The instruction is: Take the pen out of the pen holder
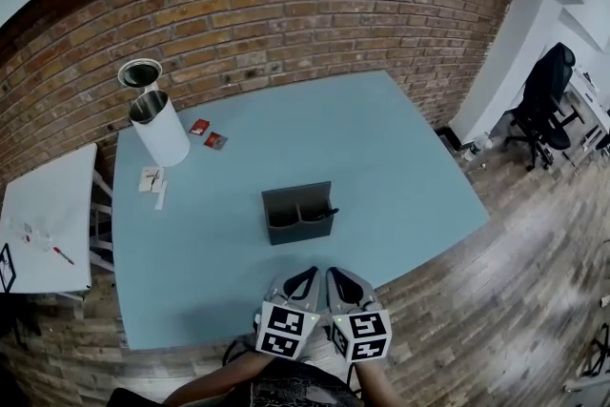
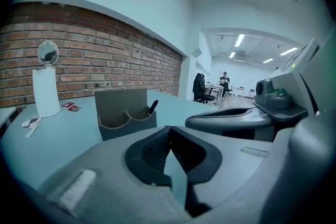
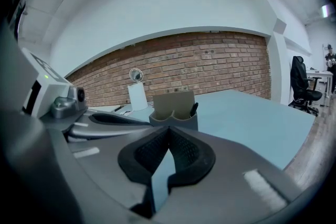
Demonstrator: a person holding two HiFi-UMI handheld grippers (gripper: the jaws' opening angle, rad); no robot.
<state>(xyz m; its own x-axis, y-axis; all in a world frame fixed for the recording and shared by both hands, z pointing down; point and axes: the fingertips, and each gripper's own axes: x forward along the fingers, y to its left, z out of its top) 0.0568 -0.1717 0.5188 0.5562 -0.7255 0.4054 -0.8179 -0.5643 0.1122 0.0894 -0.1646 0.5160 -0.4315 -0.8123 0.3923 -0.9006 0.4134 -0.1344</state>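
A grey two-compartment pen holder [image 1: 298, 213] stands in the middle of the light blue table [image 1: 400, 157]. A black pen [image 1: 325, 213] leans in its right compartment; its tip sticks up above the rim, as the left gripper view [image 2: 152, 107] and the right gripper view [image 3: 193, 108] also show. Both grippers hang side by side over the table's near edge, short of the holder [image 2: 124, 113]. My left gripper [image 1: 311, 274] is shut with nothing in it. My right gripper [image 1: 335, 274] is shut and empty too, and the holder [image 3: 174, 110] lies straight ahead of it.
At the table's far left stand a white cylinder [image 1: 159, 127] with a round mirror [image 1: 139, 72], two small red items [image 1: 207, 133] and some white papers [image 1: 152, 180]. A white side table [image 1: 46, 219] is at the left. An office chair [image 1: 543, 100] stands at the right.
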